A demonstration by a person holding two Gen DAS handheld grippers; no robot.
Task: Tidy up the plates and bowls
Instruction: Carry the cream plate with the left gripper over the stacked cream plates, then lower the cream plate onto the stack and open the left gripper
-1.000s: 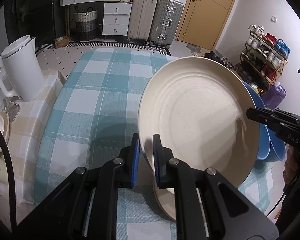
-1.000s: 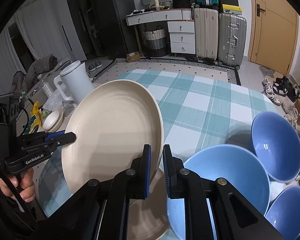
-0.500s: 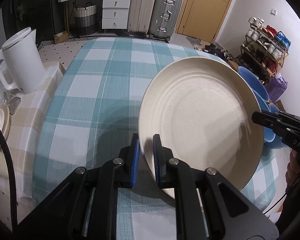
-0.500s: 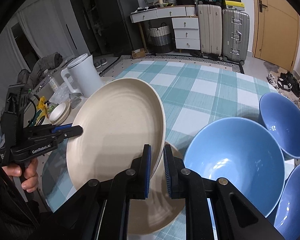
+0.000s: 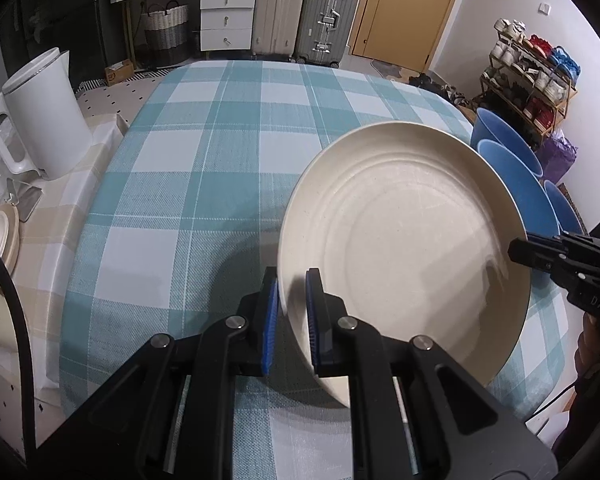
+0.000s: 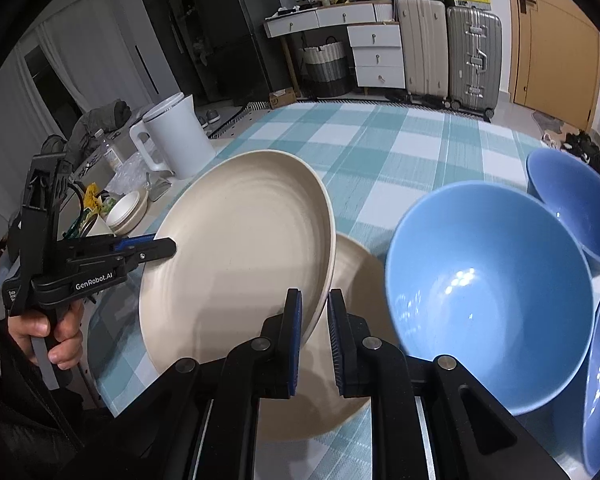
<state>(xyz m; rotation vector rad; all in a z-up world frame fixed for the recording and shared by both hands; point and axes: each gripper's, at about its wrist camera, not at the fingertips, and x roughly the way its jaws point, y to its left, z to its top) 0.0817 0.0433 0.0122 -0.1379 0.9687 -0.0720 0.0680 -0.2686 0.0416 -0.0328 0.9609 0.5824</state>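
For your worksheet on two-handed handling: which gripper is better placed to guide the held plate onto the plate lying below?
Probably the right gripper: its rim grip on the held plate sits directly over the lower plate; the left gripper holds the far edge.

Cream plate (image 6: 236, 248) tilted over 2nd plate (image 6: 356, 280), prob. touching.

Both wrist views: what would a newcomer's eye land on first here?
A big cream plate held tilted over the checked tablecloth, pinched at opposite rims by the left claw and the right claw. A second cream plate lies flat under it, and blue bowls crowd the right side.
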